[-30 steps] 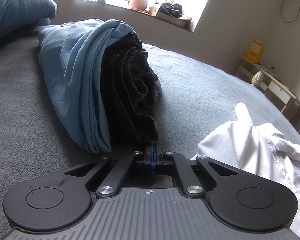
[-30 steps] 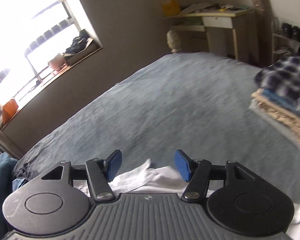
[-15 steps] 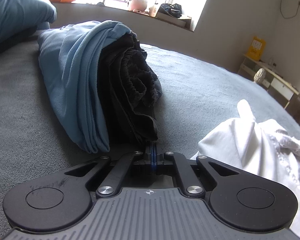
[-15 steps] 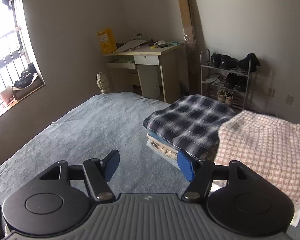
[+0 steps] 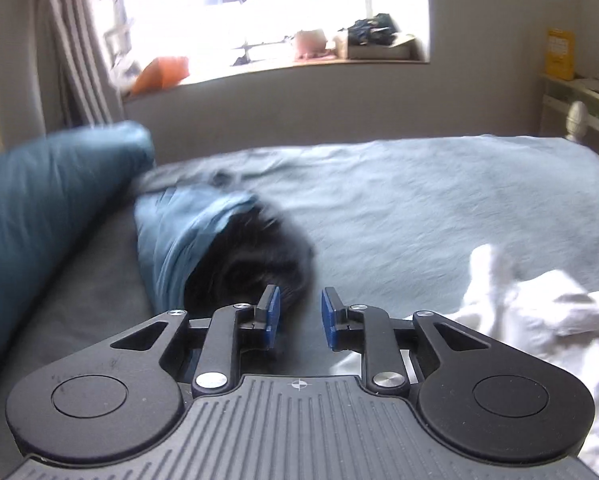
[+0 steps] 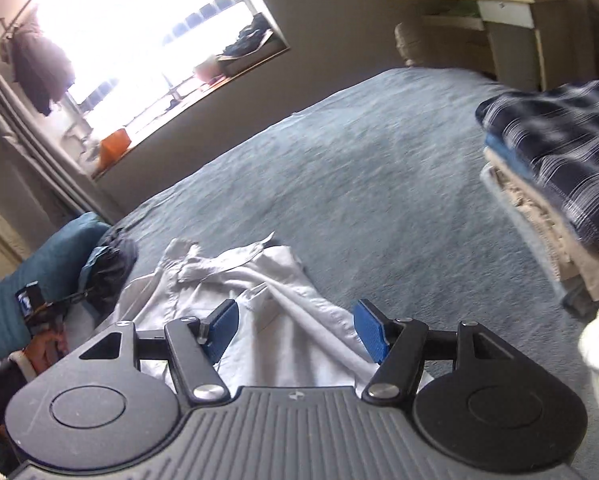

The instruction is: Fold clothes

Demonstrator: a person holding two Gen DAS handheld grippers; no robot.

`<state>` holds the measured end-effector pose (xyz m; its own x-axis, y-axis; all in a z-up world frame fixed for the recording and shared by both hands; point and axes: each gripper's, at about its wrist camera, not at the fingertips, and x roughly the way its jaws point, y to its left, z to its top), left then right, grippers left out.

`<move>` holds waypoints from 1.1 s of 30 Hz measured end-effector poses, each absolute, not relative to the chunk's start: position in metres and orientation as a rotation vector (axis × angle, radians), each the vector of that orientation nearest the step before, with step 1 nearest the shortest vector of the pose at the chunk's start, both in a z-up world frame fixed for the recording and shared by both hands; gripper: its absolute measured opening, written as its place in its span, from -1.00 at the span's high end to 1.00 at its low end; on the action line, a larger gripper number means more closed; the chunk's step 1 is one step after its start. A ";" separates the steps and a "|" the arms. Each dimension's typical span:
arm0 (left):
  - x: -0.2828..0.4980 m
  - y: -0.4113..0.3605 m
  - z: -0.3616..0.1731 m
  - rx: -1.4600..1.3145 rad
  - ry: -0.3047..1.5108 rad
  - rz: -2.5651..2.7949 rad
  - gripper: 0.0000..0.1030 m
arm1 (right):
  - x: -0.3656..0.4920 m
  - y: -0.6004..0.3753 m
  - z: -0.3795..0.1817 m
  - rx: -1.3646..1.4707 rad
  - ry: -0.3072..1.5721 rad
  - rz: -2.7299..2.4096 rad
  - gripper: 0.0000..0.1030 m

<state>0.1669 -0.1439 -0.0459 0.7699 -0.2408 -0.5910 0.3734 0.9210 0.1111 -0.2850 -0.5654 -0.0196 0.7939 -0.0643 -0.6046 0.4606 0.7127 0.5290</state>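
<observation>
Both grippers, left and right, gaped empty; only the right view showed the folded stack beyond the white shirt.

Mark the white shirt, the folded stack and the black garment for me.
white shirt [image 6: 259,280], right wrist view, on its crumpled middle.
folded stack [image 6: 559,160], right wrist view, on the plaid top layer.
black garment [image 5: 251,256], left wrist view, on its bunched centre.
</observation>
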 end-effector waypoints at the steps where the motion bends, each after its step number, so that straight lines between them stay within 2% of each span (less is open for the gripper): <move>1: 0.153 -0.163 -0.038 0.246 0.616 -0.375 0.53 | -0.286 -0.570 -0.026 0.736 0.600 -0.262 -0.30; 5: 0.095 -0.238 -0.005 0.315 0.651 -0.532 0.46 | -0.289 -0.587 -0.053 0.774 0.626 -0.066 -0.30; 11: -0.031 -0.328 -0.028 0.309 0.823 -0.976 0.45 | -0.341 -0.614 -0.055 0.775 0.721 -0.171 -0.30; 15: -0.091 -0.352 -0.055 0.369 0.962 -1.150 0.45 | -0.361 -0.613 -0.066 0.693 0.819 -0.237 -0.29; 18: -0.128 -0.362 -0.074 0.426 1.061 -1.228 0.46 | -0.354 -0.600 -0.075 0.607 0.882 -0.255 -0.51; 22: -0.157 -0.358 -0.083 0.451 1.064 -1.251 0.46 | -0.335 -0.582 -0.092 0.473 0.992 -0.326 -0.52; 24: -0.163 -0.354 -0.085 0.449 1.062 -1.251 0.46 | -0.332 -0.580 -0.101 0.457 1.029 -0.353 -0.59; 27: -0.170 -0.346 -0.086 0.473 1.083 -1.233 0.46 | -0.327 -0.587 -0.120 0.488 1.100 -0.382 -0.59; 28: -0.173 -0.342 -0.086 0.484 1.088 -1.224 0.46 | -0.329 -0.589 -0.124 0.529 1.124 -0.369 -0.51; 29: -0.176 -0.338 -0.086 0.490 1.092 -1.220 0.46 | -0.331 -0.592 -0.128 0.574 1.147 -0.355 -0.24; 30: -0.176 -0.332 -0.086 0.488 1.098 -1.217 0.46 | -0.335 -0.593 -0.130 0.624 1.156 -0.351 -0.08; 32: -0.176 -0.318 -0.088 0.481 1.123 -1.194 0.46 | -0.341 -0.589 -0.125 0.664 1.141 -0.332 0.52; 33: -0.176 -0.309 -0.090 0.474 1.144 -1.177 0.46 | -0.344 -0.584 -0.118 0.656 1.121 -0.316 0.63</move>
